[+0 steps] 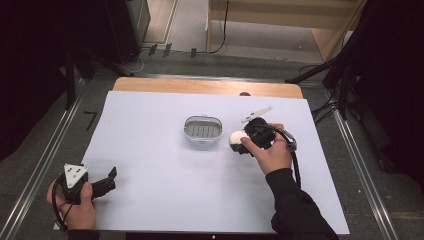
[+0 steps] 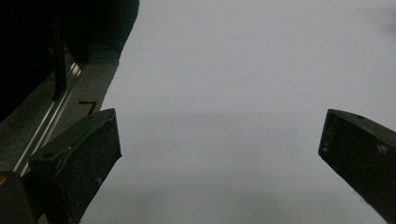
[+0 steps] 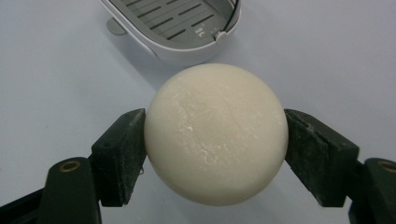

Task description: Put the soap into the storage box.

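Note:
My right gripper (image 1: 239,143) is shut on a round, cream-white bar of soap (image 1: 236,139), just right of a grey soap dish (image 1: 202,131) with a slotted floor at the middle of the white sheet. In the right gripper view both pads (image 3: 122,156) press the sides of the soap (image 3: 215,133), and the dish (image 3: 180,28) lies just beyond it. My left gripper (image 1: 111,179) rests at the sheet's near-left corner, open, with its jaws wide apart over bare white surface and nothing between them (image 2: 219,154).
The white sheet (image 1: 150,165) covers a wooden table (image 1: 205,86). Metal rails (image 1: 47,150) run along both sides. Dark stand legs and cables (image 1: 330,75) sit on the floor beyond the far right corner.

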Available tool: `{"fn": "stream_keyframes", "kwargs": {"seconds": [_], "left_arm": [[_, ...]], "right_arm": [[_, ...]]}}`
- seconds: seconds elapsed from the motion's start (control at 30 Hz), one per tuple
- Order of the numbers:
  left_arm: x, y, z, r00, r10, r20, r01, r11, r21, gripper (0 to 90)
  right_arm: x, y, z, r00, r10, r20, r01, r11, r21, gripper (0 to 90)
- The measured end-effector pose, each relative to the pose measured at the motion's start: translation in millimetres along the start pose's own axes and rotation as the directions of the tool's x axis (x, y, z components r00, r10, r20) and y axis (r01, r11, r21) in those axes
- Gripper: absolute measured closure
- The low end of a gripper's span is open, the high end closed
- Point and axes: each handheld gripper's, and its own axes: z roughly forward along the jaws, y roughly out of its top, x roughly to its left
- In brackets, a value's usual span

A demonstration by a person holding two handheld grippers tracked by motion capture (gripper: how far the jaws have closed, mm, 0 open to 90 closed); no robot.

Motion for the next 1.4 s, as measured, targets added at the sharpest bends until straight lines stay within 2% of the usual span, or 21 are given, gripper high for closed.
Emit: {"fn": "stream_keyframes", "kwargs": {"seconds": [0.63, 0.93, 1.4], "left_arm": [[0.3, 0.0, 0.2, 1.0, 0.0, 0.006, 0.0, 1.0, 0.0, 0.0], [0.6, 0.1, 0.2, 1.0, -0.003, 0.008, 0.003, 1.0, 0.0, 0.0], [0.9, 0.0, 0.1, 0.9999, -0.007, 0.011, 0.007, 1.0, -0.001, 0.0]], "right_arm": [[9.9, 26.6, 4.7, 0.9991, -0.038, -0.018, 0.038, 0.999, 0.009, 25.4], [17.2, 44.7, 6.9, 0.9981, -0.058, -0.023, 0.058, 0.998, 0.024, 25.4], [25.5, 70.2, 24.0, 0.9962, -0.065, -0.059, 0.068, 0.996, 0.059, 25.4]]}}
